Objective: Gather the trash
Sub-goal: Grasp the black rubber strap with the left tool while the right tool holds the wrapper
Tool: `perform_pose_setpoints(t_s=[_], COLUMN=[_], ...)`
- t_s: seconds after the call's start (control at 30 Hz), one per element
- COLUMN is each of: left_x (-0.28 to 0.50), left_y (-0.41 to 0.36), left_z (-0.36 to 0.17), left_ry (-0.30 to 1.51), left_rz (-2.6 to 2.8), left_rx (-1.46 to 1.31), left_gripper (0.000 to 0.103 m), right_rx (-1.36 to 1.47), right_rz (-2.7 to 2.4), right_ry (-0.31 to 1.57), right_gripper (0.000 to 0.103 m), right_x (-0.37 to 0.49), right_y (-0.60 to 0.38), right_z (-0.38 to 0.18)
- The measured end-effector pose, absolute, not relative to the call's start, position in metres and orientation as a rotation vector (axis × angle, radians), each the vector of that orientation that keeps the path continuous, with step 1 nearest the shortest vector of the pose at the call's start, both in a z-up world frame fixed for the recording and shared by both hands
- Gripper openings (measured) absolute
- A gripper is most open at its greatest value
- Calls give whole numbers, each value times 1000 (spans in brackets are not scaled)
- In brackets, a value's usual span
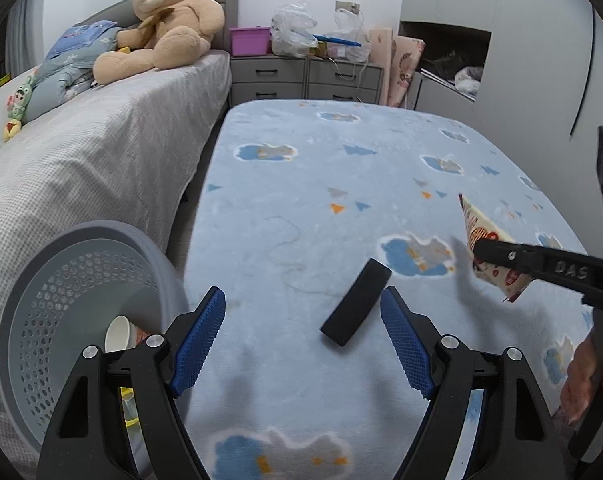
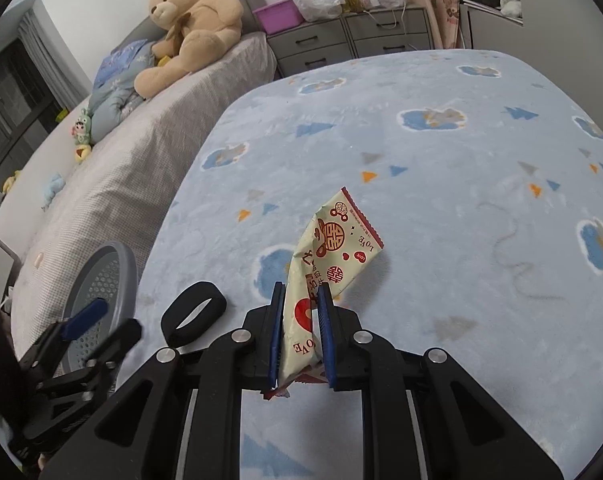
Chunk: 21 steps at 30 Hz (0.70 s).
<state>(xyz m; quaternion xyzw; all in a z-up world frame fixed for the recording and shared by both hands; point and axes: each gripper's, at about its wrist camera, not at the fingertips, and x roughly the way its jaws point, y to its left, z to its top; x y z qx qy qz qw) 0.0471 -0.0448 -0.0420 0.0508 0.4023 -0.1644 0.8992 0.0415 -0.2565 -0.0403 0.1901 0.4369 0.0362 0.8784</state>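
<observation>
While I look down through both cameras, I see a big bed (image 1: pixel 101 152) with a grey cover on the left, and a teddy bear (image 1: pixel 169 20) sits at its far end. Next to it is a blue blanket (image 2: pixel 441 184) with little clouds and trees, spread flat. A round grey bin (image 1: pixel 61 312) with small holes stands between the bed and the blanket, and a white paper cup (image 1: pixel 119 334) lies inside it. My left hand-held gripper (image 1: pixel 303 344) is spread wide over the blanket with nothing in it. A black band (image 1: pixel 357 302) lies on the blanket just beside its right finger. My right hand-held gripper (image 2: pixel 301 336) is squeezed tight on a cream snack wrapper (image 2: pixel 333 240) with red marks, and the wrapper sticks up above the blanket.
</observation>
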Motion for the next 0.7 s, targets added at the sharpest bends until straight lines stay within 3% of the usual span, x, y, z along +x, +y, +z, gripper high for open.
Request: perform_pose_setpoints(t_s=[0.47, 0.5, 0.7], left_x=[65, 67, 74], left_y=[-79, -81, -86], left_z=[-73, -74, -81], left_ry=[901, 905, 934], left_rz=[-338, -338, -339], left_rx=[179, 181, 185], left_gripper=[75, 73, 36], right_rx=[437, 441, 442], right_rz=[107, 108, 122], right_ry=[903, 904, 906], right_gripper=[17, 17, 17], right_x=[38, 39, 39], right_y=[-270, -271, -270], right_z=[-46, -46, -48])
